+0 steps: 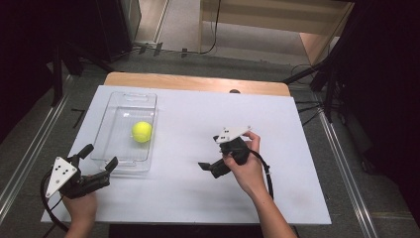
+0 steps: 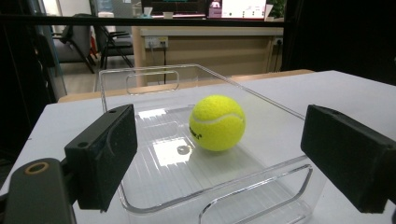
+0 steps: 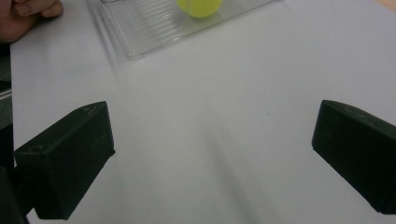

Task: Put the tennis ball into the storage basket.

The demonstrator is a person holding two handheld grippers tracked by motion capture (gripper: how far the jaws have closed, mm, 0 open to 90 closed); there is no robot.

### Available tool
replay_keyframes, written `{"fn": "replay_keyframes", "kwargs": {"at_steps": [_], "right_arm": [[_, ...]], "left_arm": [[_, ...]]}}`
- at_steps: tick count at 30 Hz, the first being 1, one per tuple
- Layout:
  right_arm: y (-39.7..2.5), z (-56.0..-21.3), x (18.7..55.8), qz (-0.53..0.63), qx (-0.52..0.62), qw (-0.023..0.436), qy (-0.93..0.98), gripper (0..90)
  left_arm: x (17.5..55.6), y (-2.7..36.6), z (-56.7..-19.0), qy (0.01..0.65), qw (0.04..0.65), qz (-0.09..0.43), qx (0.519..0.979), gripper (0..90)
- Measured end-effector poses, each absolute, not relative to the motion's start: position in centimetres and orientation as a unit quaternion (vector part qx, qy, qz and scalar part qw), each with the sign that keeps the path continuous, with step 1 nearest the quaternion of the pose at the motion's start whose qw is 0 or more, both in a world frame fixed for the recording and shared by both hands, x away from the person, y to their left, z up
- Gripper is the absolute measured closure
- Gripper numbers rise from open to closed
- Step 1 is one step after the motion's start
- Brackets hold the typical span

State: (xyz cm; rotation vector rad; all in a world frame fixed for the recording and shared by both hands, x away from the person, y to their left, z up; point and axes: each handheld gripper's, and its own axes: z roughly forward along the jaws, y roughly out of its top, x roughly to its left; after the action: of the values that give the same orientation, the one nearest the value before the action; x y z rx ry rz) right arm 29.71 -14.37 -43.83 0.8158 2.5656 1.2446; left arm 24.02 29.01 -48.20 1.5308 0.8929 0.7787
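Hovering at the near-left corner of the white table [image 1: 198, 198], the left gripper [image 1: 101, 161] is pointing toward the near end of the clear tray [image 1: 111, 119]. Its jaws are standing wide apart and are gripping nothing; in the left gripper view they are framing the tray's near handle rim, with the tennis ball [image 2: 217, 122] sitting between them but farther off. That ball is resting on the tray's ribbed floor, roughly at the middle, clear of all four walls.

Moving rightward across the bare table surface, the right gripper [image 1: 205, 166] is hanging low over the open middle of the table, well apart from the tray and aimed leftward toward it. Its jaws are likewise spread wide and are carrying nothing; the right gripper view is showing plain white surface between them, with the tray edge and the ball's lower part at the top.

Judging from this, the work appears to be sitting at a point where the ball is lying in the tray and both grippers are free, the left one being the better placed to act. Whether the next move is a grasp of the tray's near rim or a reach over it for the ball cannot be told; either would be calling for the left gripper to advance and keep its jaws open until they are straddling the target.
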Motion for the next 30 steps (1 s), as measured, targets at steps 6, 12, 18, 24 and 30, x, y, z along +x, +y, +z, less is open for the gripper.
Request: {"fn": "replay_keyframes", "kwargs": {"at_steps": [6, 12, 18, 24, 30], "right_arm": [[-16.1, -44.2, 29.0, 0.429, 0.284, 0.103, 0.851, 0.0], [-17.9, -44.7, 28.2, 0.441, 0.293, 0.114, 0.841, 0.0], [-19.6, -45.1, 27.4, 0.452, 0.303, 0.124, 0.830, 0.0], [-21.2, -45.4, 26.7, 0.460, 0.316, 0.139, 0.818, 0.0], [-22.6, -45.8, 26.1, 0.466, 0.326, 0.150, 0.809, 0.0]], "left_arm": [[24.0, 28.9, -48.2, 0.380, 0.565, 0.333, 0.652, 11.3], [24.0, 28.9, -48.2, 0.381, 0.562, 0.334, 0.654, 11.3], [24.0, 28.8, -48.2, 0.380, 0.560, 0.335, 0.656, 11.3], [23.9, 28.8, -48.2, 0.380, 0.559, 0.336, 0.656, 11.3], [23.9, 28.8, -48.2, 0.380, 0.558, 0.337, 0.656, 11.3]]}}
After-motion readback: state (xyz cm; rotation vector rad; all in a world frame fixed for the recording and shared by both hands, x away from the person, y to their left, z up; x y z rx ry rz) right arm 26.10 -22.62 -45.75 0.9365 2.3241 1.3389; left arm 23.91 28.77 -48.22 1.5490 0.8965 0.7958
